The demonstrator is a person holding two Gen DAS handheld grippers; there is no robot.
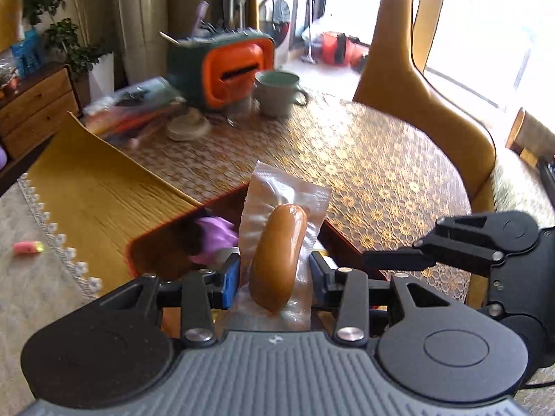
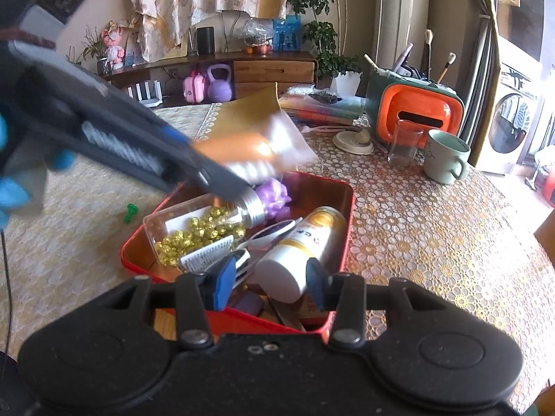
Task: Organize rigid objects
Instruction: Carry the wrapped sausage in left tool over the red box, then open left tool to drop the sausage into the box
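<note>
Table (image 2: 433, 228) with a lace cloth carries a red tin (image 2: 341, 215), its gold lid (image 1: 86, 194) standing open. Inside lie a bead jar (image 2: 194, 228), a white can (image 2: 301, 249), a spoon and a purple toy (image 2: 274, 197). Left gripper (image 1: 274, 274) is clamped on a vacuum-packed sausage (image 1: 277, 256), held above the tin's far end. Right gripper (image 2: 270, 284) hovers low over the near end with jaws partly apart around the can's base; whether the pads press it I cannot tell. To do this step well, I judge the sausage should be carried clear of the lid, lowered into a free gap beside the toy, and released only once it rests flat.
</note>
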